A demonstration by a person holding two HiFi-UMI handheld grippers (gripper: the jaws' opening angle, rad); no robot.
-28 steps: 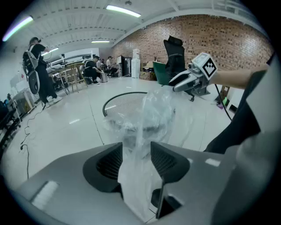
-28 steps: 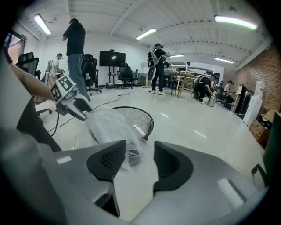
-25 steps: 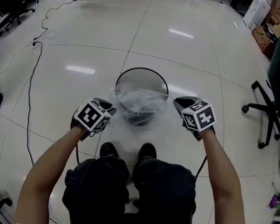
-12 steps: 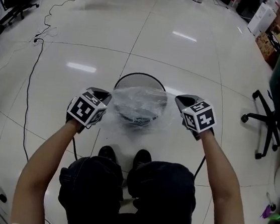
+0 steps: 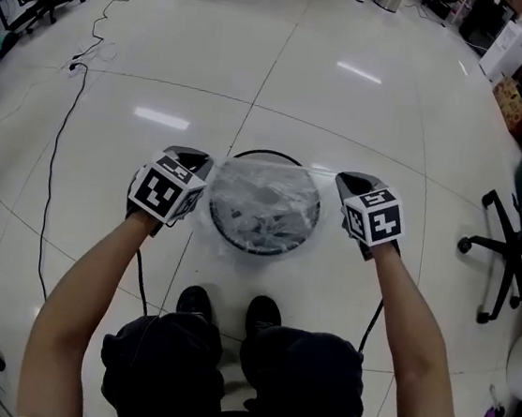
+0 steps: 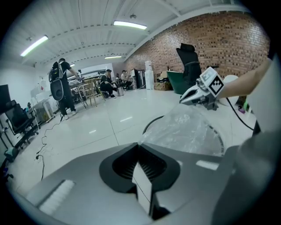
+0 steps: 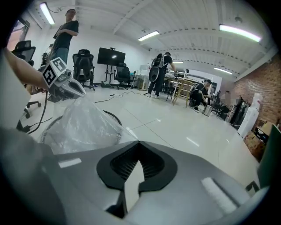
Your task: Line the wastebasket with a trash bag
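Risk: thin film slips from a pinch or tears if spread wider, and one side drops inside the basket point(image 5: 268, 155) instead of over its rim. Left gripper point(image 5: 194, 162) has its jaws closed on the bag point(image 5: 265, 194) edge. Right gripper point(image 5: 349, 183) jaws also together, probably pinching the opposite edge. The bag is stretched between the tips, over the basket mouth.

L hand-held gripper point(image 5: 190, 155) | R hand-held gripper point(image 5: 353, 179) | trash bag point(image 5: 264, 197) spread btwn, over wastebasket point(image 5: 268, 154)
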